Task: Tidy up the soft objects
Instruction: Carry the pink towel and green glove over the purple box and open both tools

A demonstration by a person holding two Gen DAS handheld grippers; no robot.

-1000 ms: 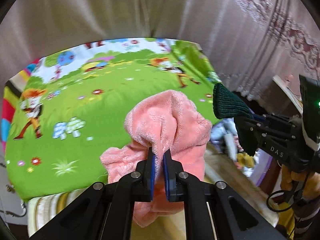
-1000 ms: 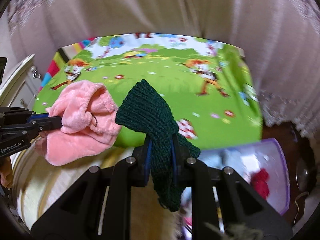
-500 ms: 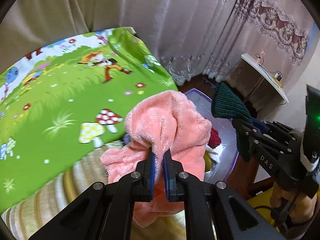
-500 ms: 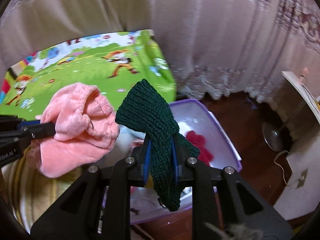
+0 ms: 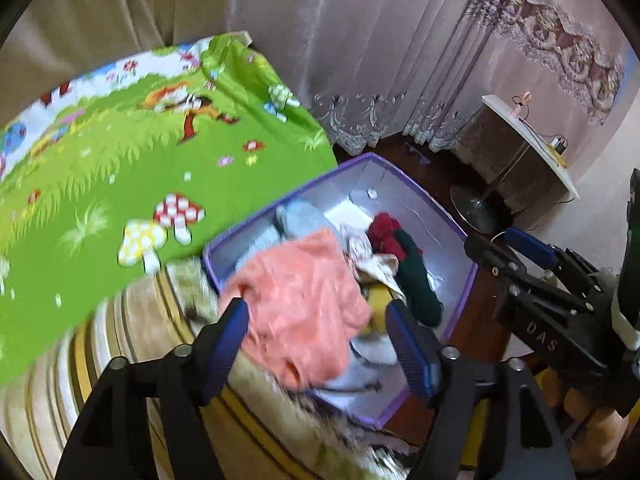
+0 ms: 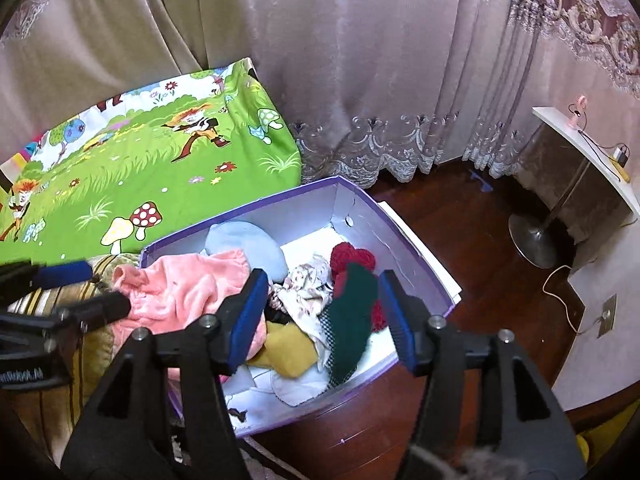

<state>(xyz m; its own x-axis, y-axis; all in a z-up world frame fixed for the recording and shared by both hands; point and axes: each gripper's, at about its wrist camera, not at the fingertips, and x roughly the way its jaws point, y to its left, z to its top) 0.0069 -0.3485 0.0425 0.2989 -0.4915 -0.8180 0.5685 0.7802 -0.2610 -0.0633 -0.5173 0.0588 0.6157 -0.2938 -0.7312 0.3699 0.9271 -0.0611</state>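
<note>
Two claws, both mine, are opening above a purple bin point(image 6: 400, 240) beside the bed; my left claw point(image 5: 316, 344) grips nothing, the pink fleece garment point(image 5: 304, 300) loose on the pile below; my right claw point(image 6: 324, 316) likewise, the dark green knit point(image 6: 352, 320) lying among the bin's clothes; green cartoon bedspread point(image 6: 140, 168) behind.

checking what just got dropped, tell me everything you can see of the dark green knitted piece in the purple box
The dark green knitted piece is a ribbed, chunky-knit wool-like item, long and narrow, lying limp and stretched along the right side of the purple-rimmed white-lined storage box. Its far end overlaps a red knitted item; a cream patterned cloth touches its left edge. The right gripper hangs above it, jaws opening, pads clear of it. Motion blur hides finer detail.
</note>
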